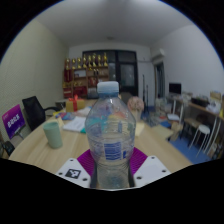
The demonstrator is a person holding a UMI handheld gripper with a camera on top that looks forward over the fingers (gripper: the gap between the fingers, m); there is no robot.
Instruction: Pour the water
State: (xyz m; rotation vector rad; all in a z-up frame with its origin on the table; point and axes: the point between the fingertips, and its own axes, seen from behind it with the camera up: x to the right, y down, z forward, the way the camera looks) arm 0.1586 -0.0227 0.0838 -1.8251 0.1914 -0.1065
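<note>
Fingers (110,168): I have them closed on the water bottle, one purple pad (86,161) pressing each side of its lower body.
Water bottle (110,135): centre of the frame, upright, long axis vertical, white cap on, blue label facing me.
Green cup (53,134): on the desk (35,152), left of centre, well apart from the bottle.
Key relation: the cup lies to my left and slightly beyond, so I judge the pour needs a leftward carry, then a tilt.

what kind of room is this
Probably an office or meeting room: a long wooden table with black office chairs beside it, and shelves against the far wall. The gripper holds a water bottle over the table, near a green cup.
</note>
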